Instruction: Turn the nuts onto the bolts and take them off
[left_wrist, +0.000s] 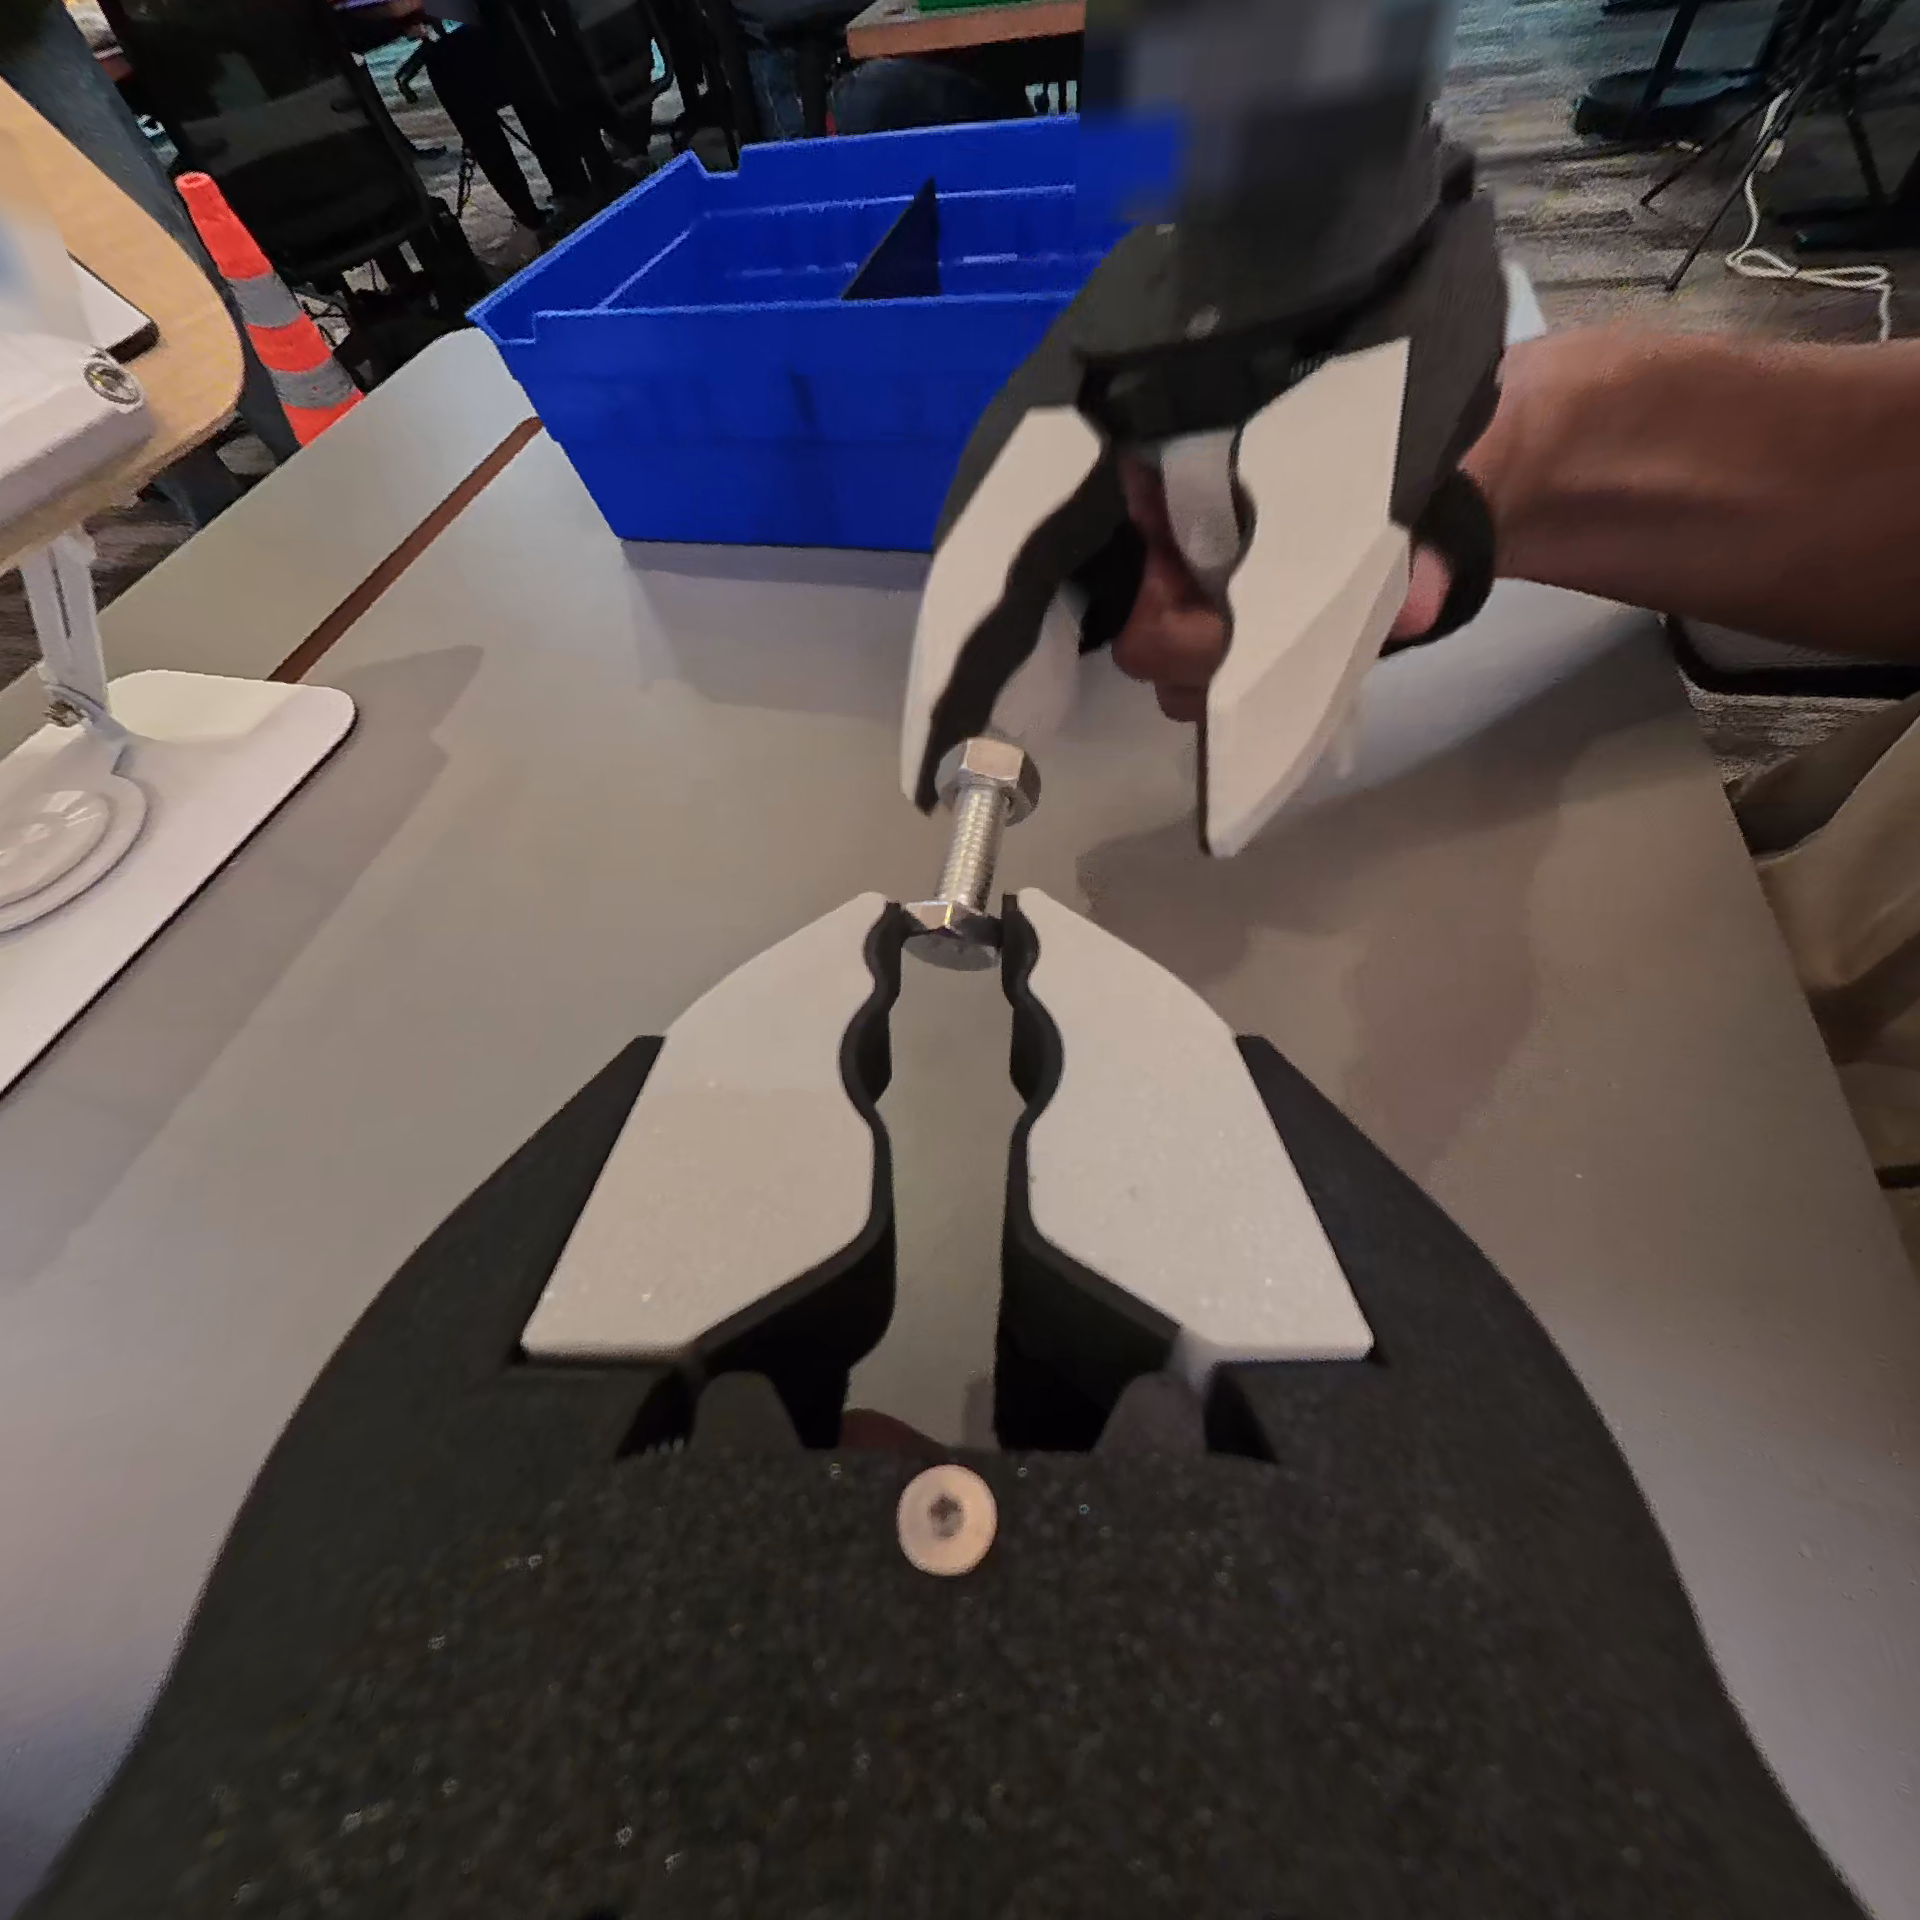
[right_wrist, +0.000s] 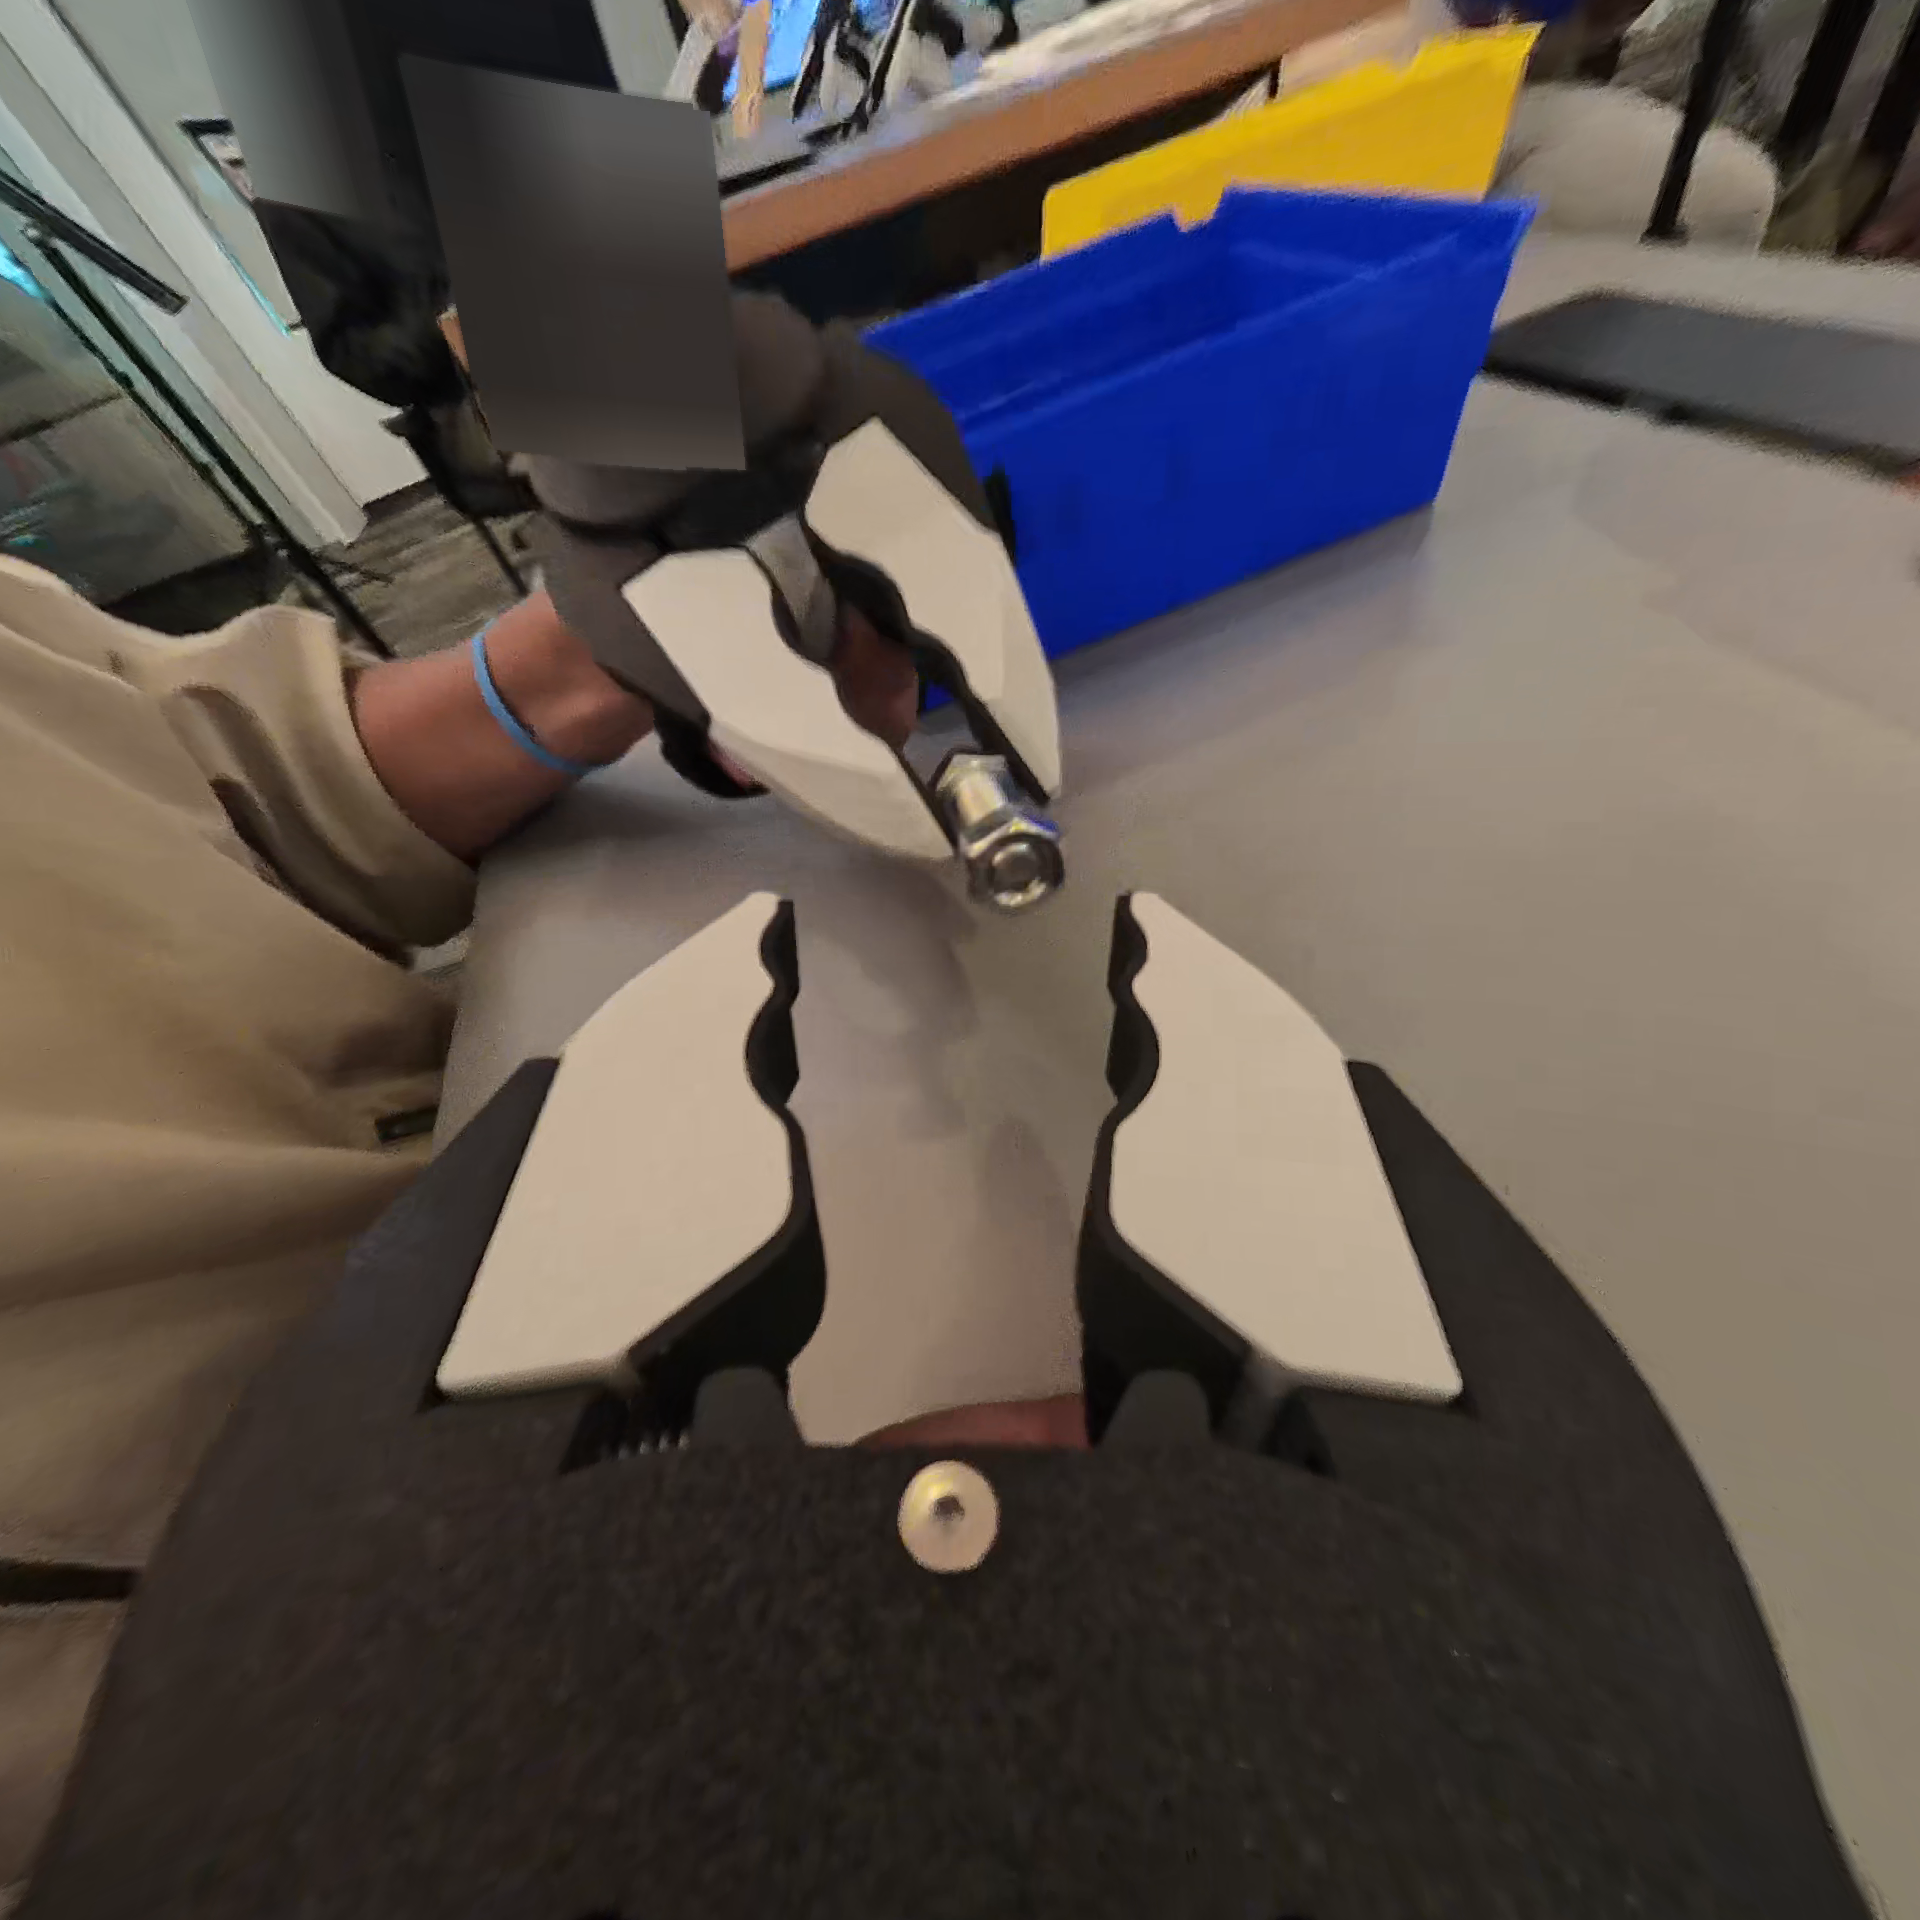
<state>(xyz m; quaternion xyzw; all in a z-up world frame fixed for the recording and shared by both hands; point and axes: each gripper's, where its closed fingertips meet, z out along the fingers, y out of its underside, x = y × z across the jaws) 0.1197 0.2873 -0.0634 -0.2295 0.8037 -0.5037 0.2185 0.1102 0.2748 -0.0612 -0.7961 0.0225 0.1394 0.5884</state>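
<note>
Your left gripper pinches the head of the bolt between its fingertips, holding it above the grey table with the threaded shank pointing away from you. At the shank's far end sits the nut. Your right gripper is spread wide there, one fingertip touching the nut and the other well clear of it. Farther back on the table stands a blue bin, with an orange cone on the floor beyond.
</note>
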